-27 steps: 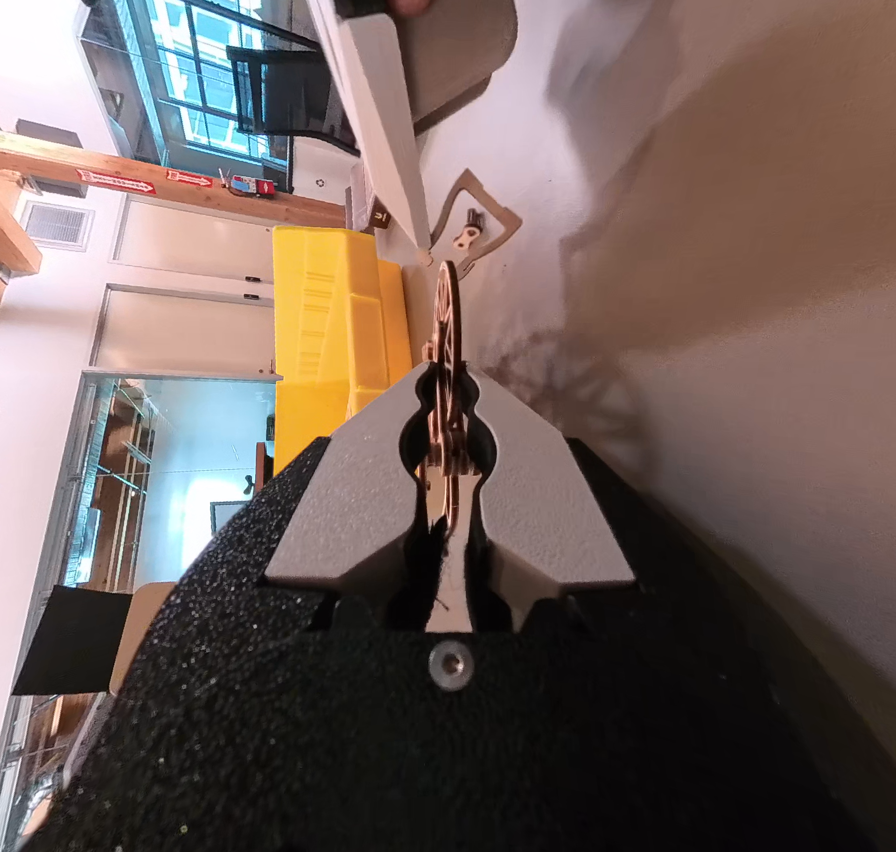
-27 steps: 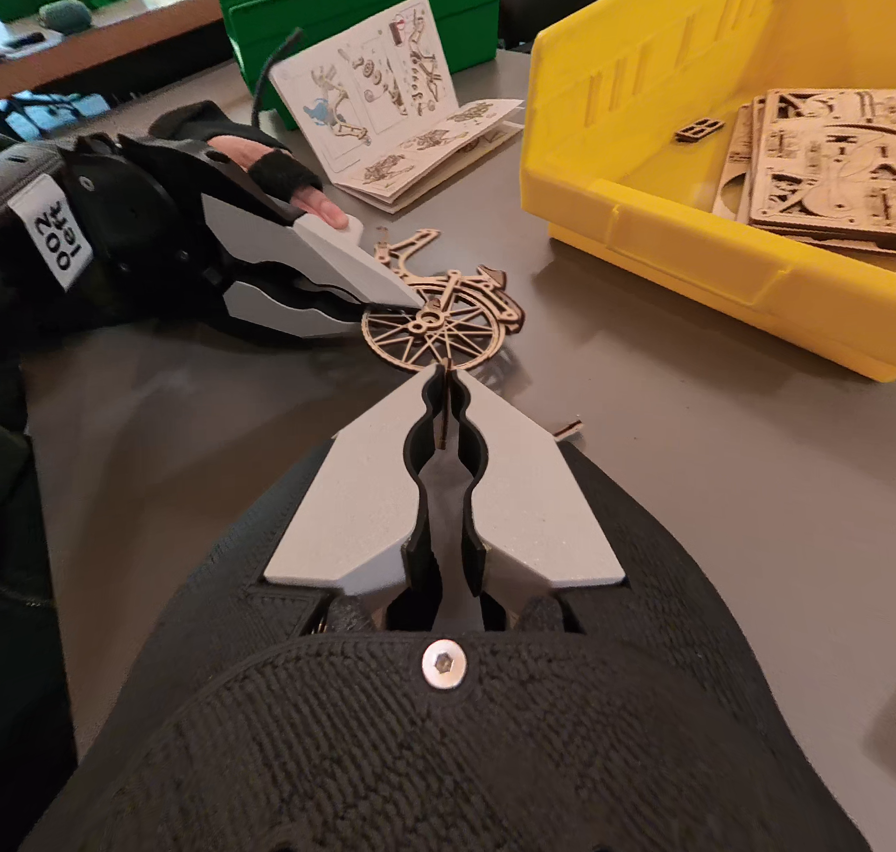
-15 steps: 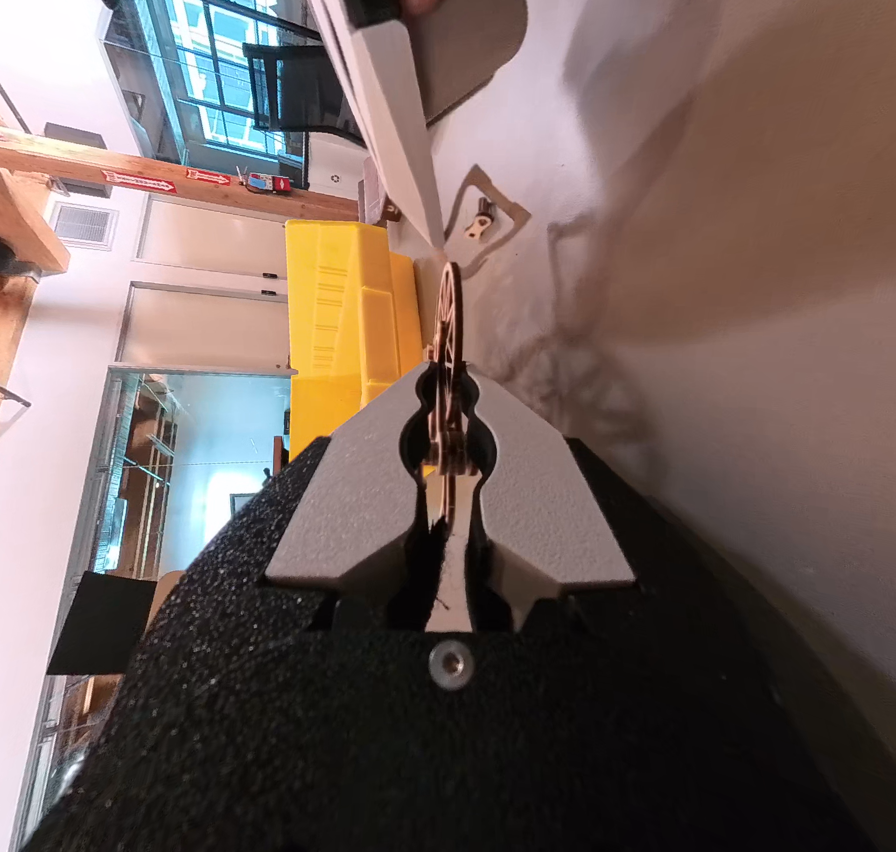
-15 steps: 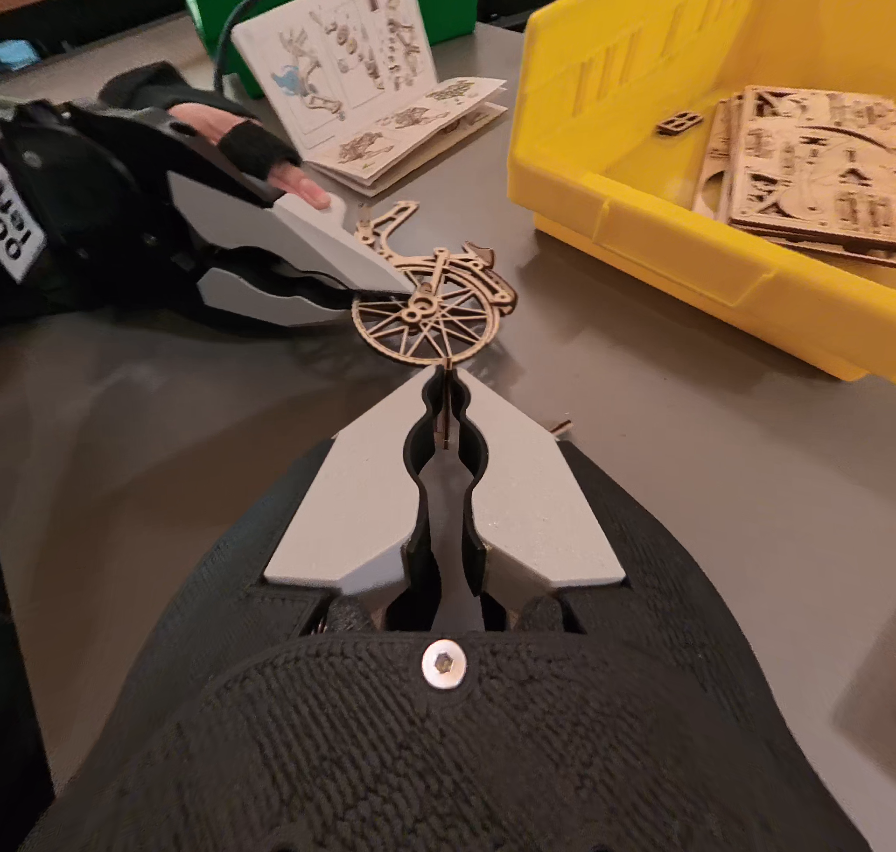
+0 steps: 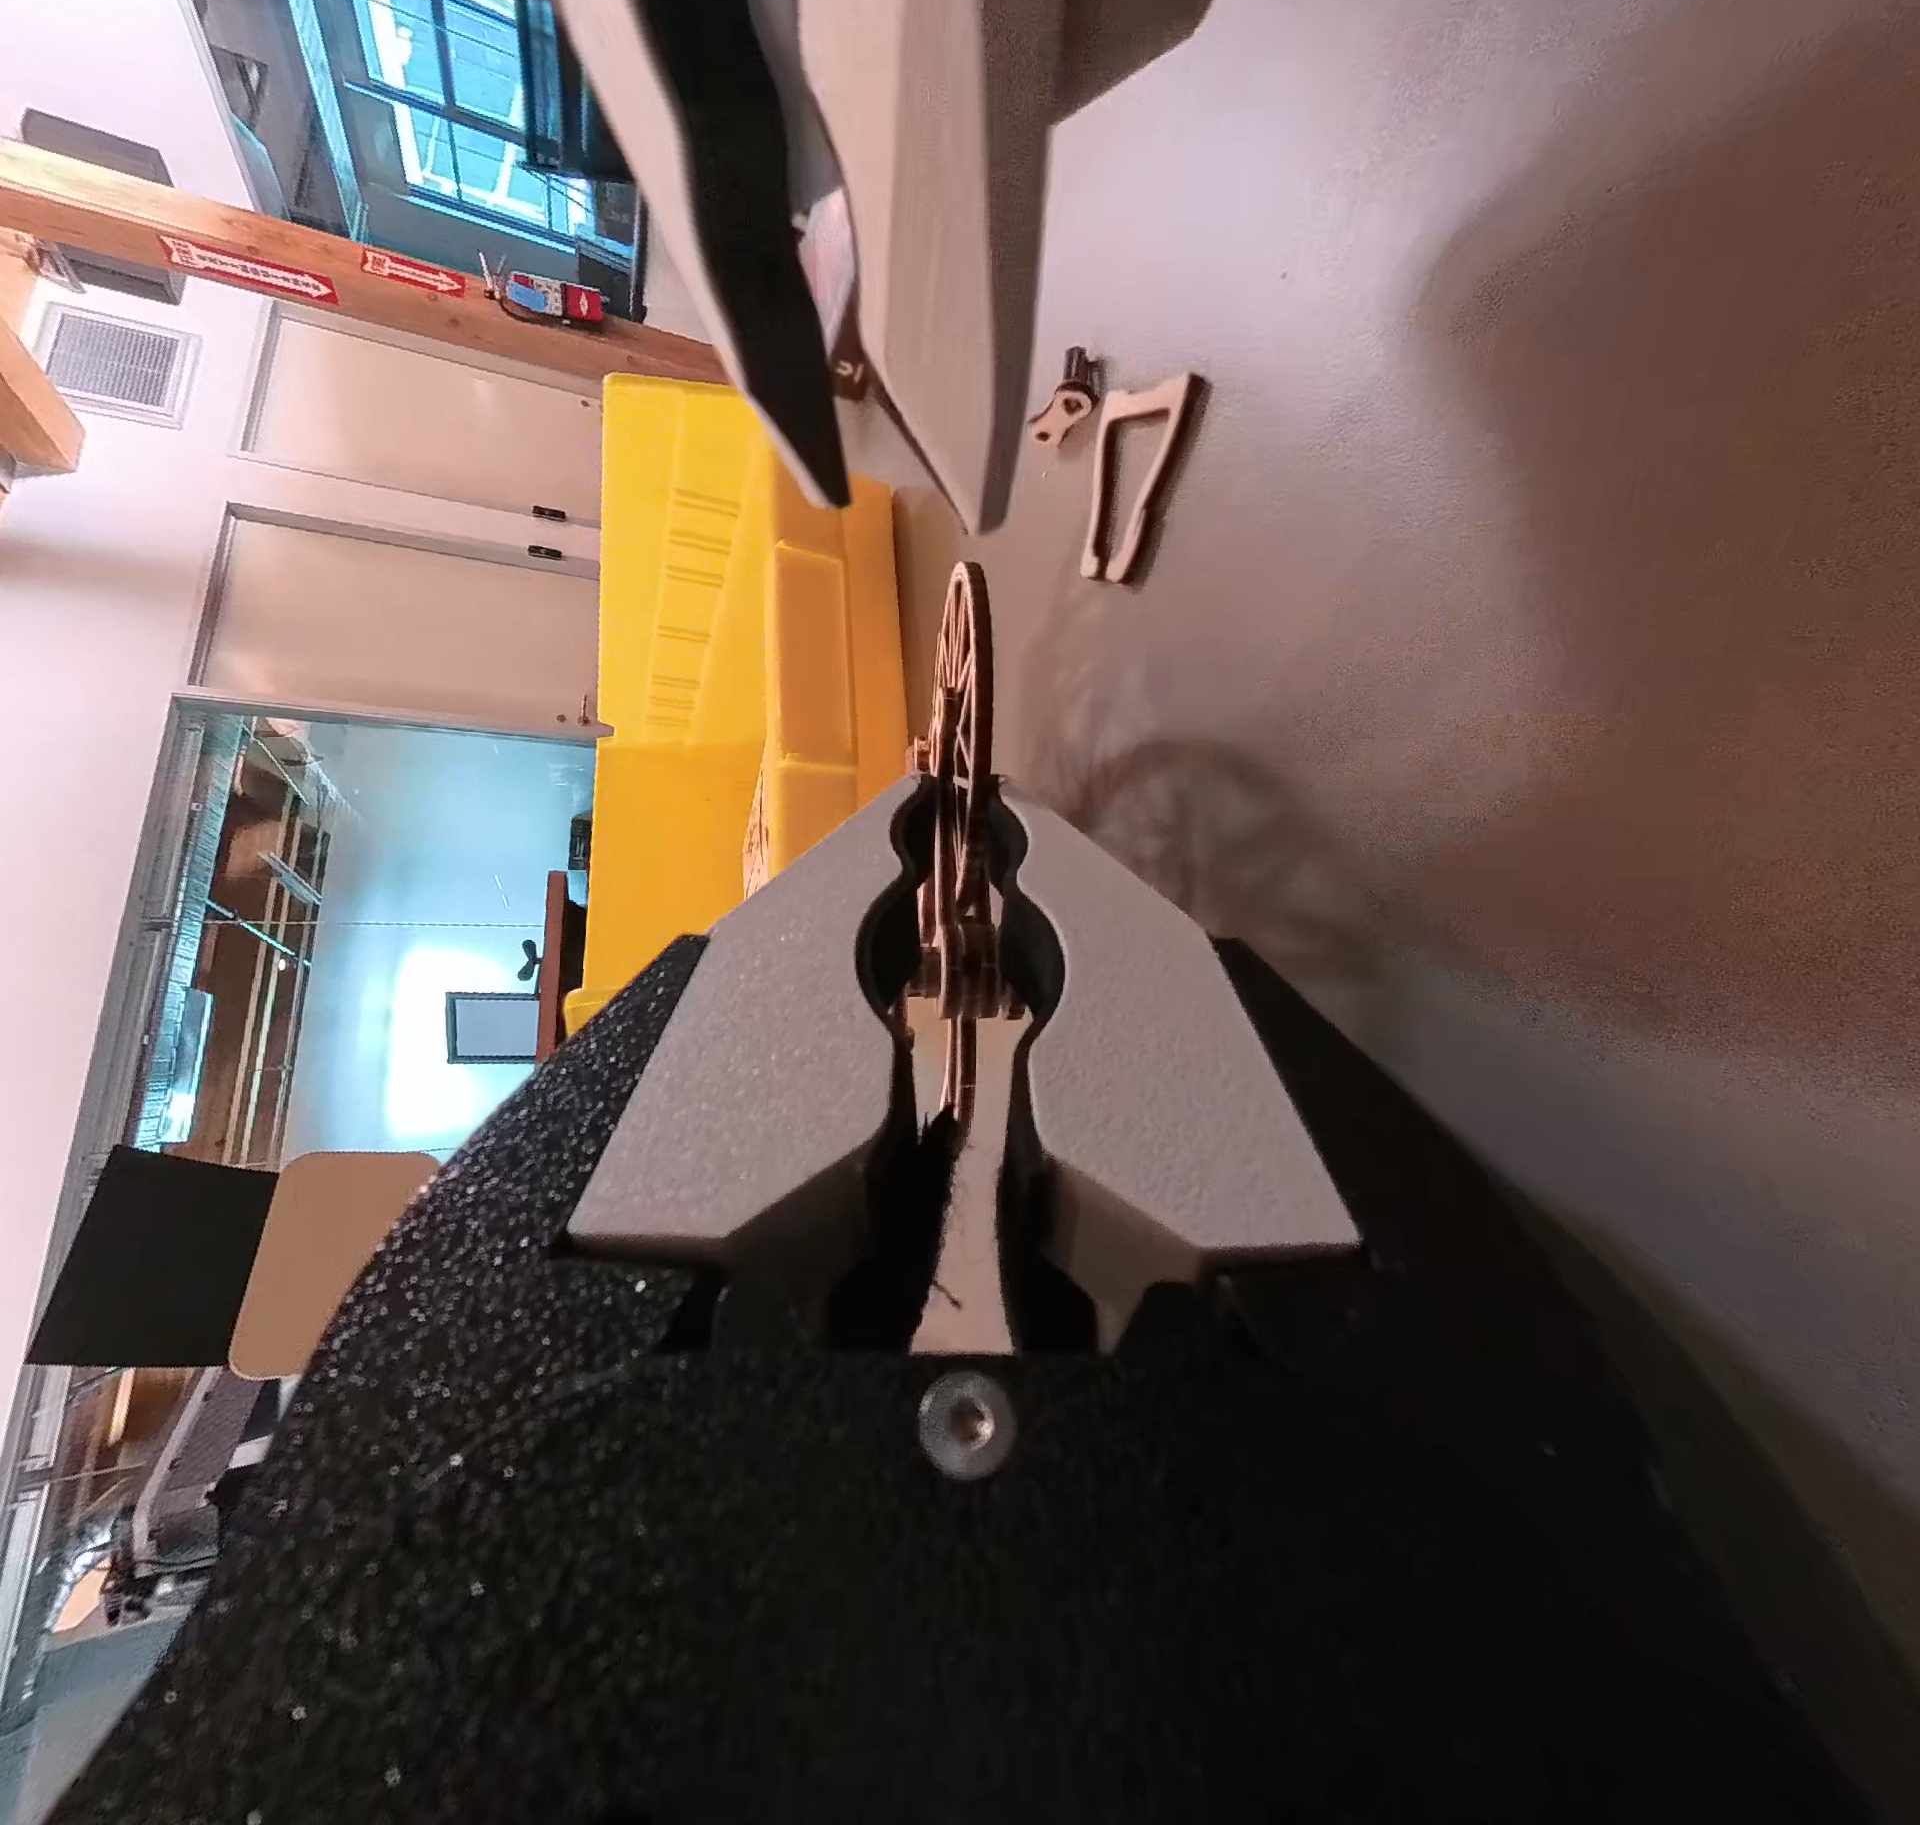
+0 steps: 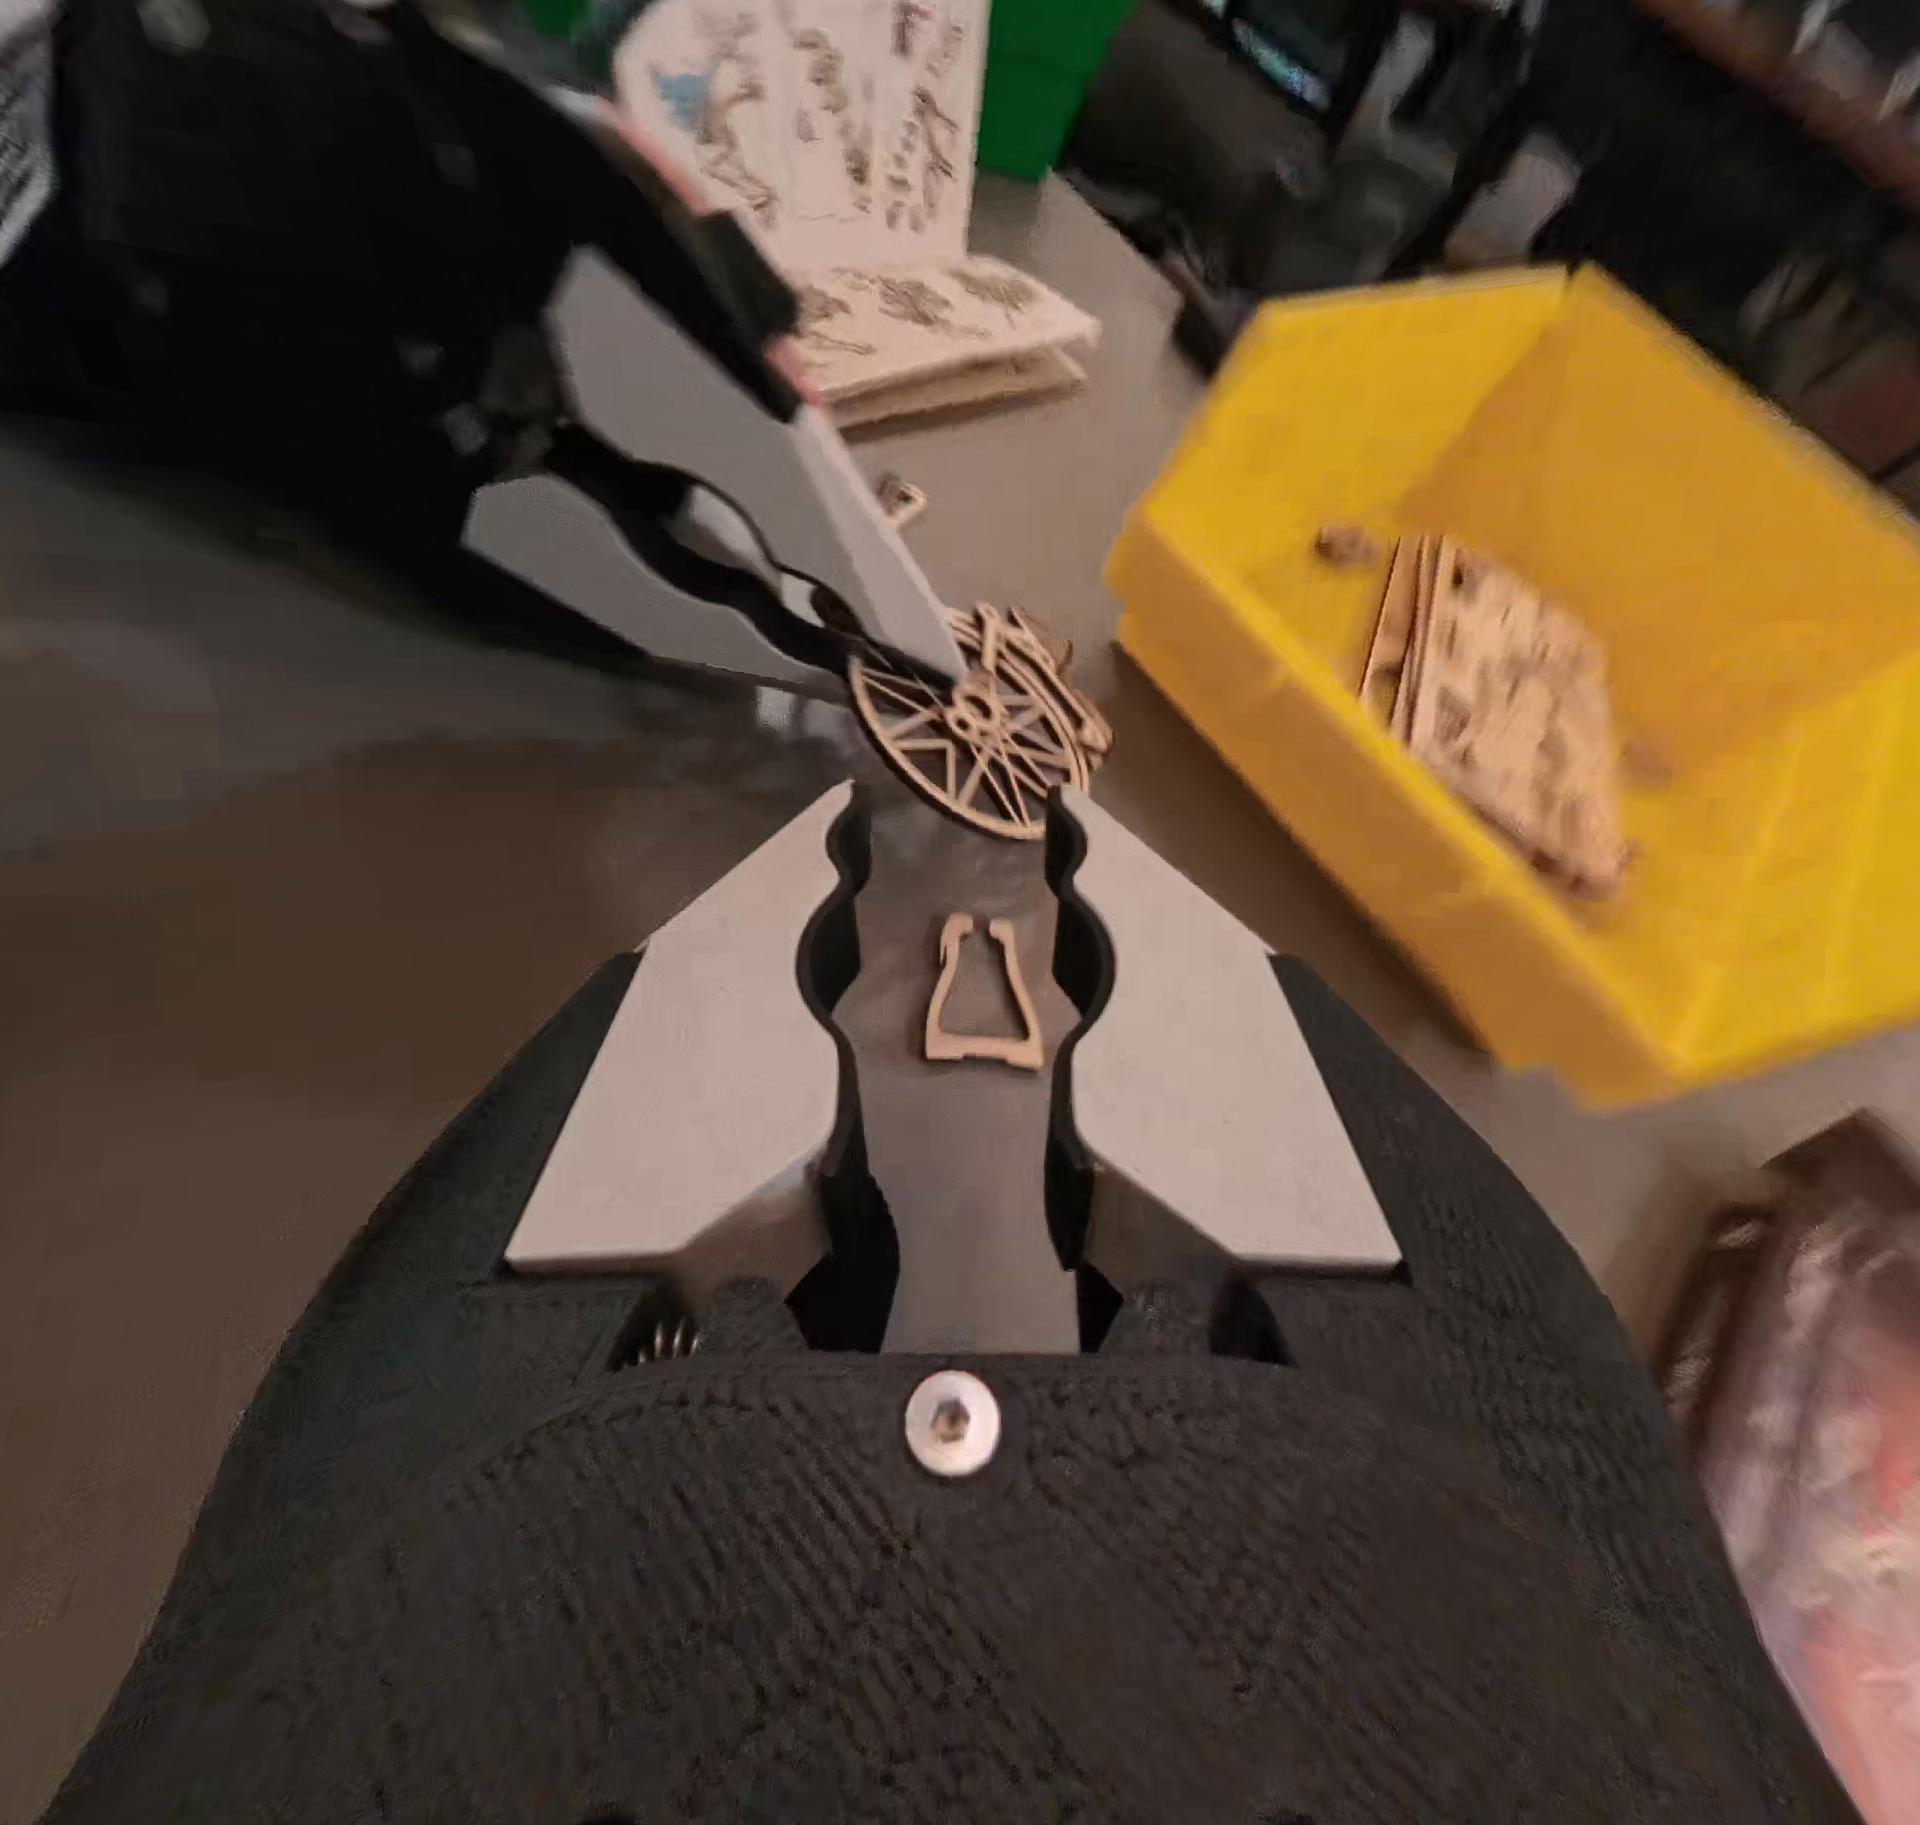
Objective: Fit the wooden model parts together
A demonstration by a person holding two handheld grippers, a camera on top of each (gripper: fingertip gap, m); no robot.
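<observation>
My left gripper [image 5: 956,788] is shut on the wooden spoked wheel assembly [image 5: 961,674], which shows edge-on just above the grey table. In the right wrist view the same wheel assembly [image 6: 977,726] is tilted in the left gripper [image 6: 894,653]. My right gripper [image 6: 956,799] is open and empty, close to the wheel's rim. A small wooden fork-shaped part [image 6: 982,996] lies flat on the table between its fingers. That part [image 5: 1138,476] also shows in the left wrist view, under the open right gripper [image 5: 904,508].
A yellow bin [image 6: 1299,757] holding wooden part sheets [image 6: 1496,705] stands to the right. An open instruction booklet [image 6: 883,165] and a green bin [image 6: 1018,9] are behind. Small loose wooden bits [image 5: 1065,404] lie on the table. A reddish packet [image 6: 1818,1412] is at the right edge. Less than 4 cm separates the two grippers' tips.
My right gripper was shut on the thin fork-shaped part; it has opened and the part now lies flat on the table. The left gripper has tilted the wheel assembly and come nearer.
</observation>
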